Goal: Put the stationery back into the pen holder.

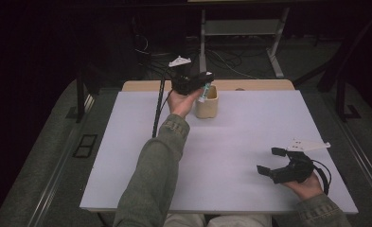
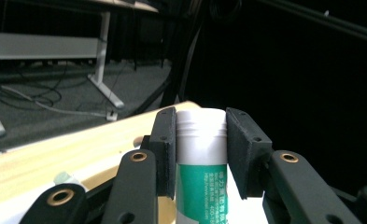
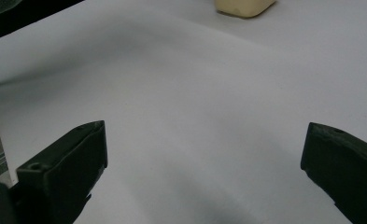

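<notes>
Tube (image 2: 201, 163), white with a green label, sits clamped between the pads of my left claw (image 1: 203, 84), cap end poking up past the pads. I hold it right over the mouth of the cream cup (image 1: 211, 108) at the far edge of the white table (image 1: 231, 142). My right claw (image 1: 271, 162) rests low over the near right part of the table, jaws spread wide with nothing between them, well apart from the cup.
</notes>
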A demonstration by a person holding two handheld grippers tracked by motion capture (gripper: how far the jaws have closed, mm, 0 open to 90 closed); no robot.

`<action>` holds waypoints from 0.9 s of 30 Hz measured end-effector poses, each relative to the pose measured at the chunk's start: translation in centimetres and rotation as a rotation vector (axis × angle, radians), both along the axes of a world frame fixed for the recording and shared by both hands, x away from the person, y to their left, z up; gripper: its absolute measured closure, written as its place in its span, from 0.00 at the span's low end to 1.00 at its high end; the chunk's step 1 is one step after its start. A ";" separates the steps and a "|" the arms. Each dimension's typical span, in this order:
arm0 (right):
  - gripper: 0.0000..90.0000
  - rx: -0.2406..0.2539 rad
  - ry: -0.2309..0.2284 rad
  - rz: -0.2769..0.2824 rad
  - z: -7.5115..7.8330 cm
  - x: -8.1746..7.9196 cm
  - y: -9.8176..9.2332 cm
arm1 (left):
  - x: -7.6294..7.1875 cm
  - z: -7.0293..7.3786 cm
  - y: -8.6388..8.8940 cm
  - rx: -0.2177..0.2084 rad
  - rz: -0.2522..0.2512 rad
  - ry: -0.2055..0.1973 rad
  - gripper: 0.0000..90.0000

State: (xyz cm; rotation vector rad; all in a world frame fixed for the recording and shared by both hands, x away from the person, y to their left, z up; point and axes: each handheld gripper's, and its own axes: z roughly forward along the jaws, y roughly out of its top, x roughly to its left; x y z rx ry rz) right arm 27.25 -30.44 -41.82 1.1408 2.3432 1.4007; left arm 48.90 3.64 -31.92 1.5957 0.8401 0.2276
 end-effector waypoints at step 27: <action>0.00 0.007 0.003 0.011 0.0 0.0 0.0 | 2.9 -3.6 -1.4 -0.131 0.124 -0.065 0.71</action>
